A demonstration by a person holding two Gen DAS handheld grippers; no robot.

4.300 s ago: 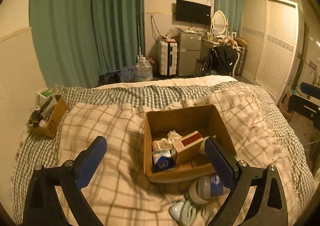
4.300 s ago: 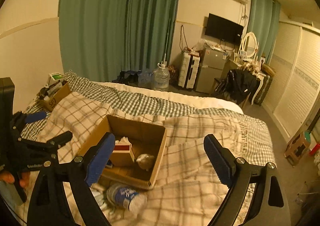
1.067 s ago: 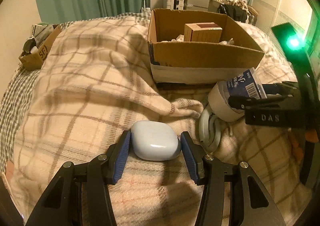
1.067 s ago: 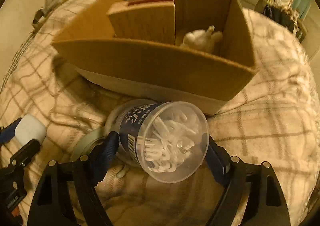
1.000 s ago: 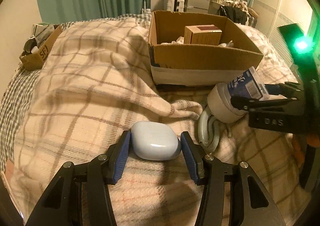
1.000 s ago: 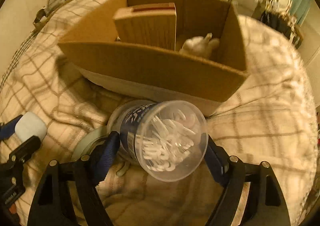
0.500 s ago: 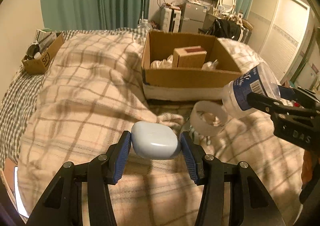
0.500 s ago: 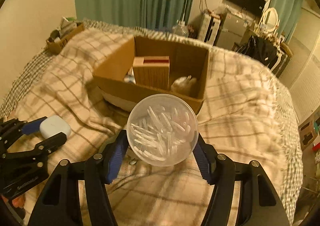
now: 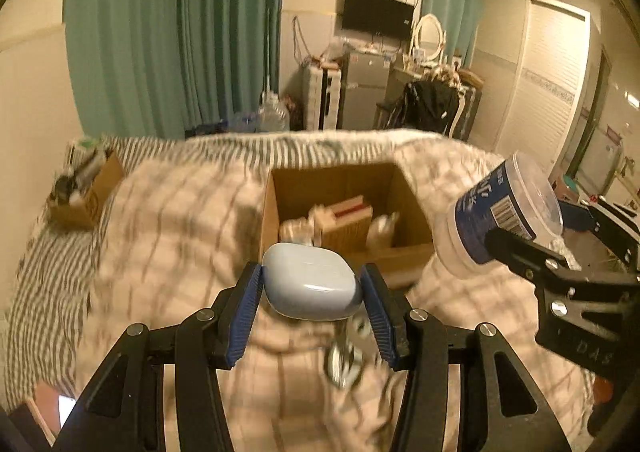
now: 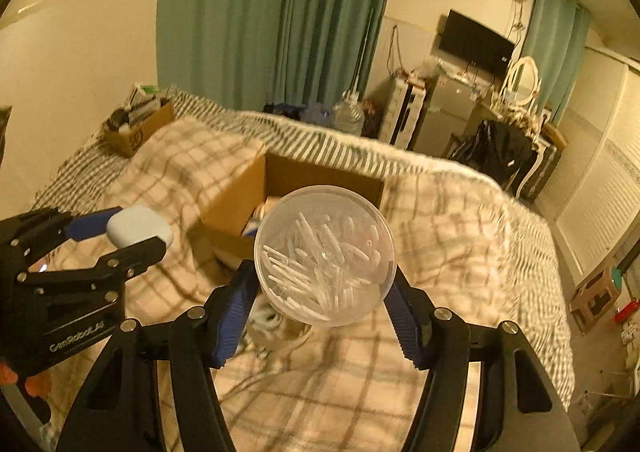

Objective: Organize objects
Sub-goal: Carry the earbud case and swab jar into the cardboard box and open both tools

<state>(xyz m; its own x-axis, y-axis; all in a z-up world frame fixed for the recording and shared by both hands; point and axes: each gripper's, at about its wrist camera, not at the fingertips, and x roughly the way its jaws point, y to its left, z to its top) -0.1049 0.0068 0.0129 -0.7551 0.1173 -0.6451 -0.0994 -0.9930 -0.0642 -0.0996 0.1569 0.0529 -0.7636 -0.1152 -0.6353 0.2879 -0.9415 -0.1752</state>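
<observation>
My left gripper point(image 9: 311, 294) is shut on a pale blue earbud case point(image 9: 310, 287) and holds it in the air above the plaid blanket, in front of the open cardboard box point(image 9: 276, 212). My right gripper point(image 10: 325, 284) is shut on a clear plastic jar point(image 10: 325, 254) with a blue label, full of white sticks; it shows at the right of the left wrist view point(image 9: 498, 214), raised beside the box. The box holds a tan carton point(image 9: 346, 222) and crumpled white items. The left gripper with the case also shows in the right wrist view point(image 10: 138, 230).
A roll of tape point(image 9: 344, 360) lies blurred on the blanket point(image 9: 168, 236) below the left gripper. A small cardboard box of clutter point(image 9: 86, 192) sits at the bed's far left. Green curtains, a fridge, a TV and a wardrobe stand beyond the bed.
Both grippers closed on their objects on the blanket and have lifted them. They now sit higher and look down toward the box.
</observation>
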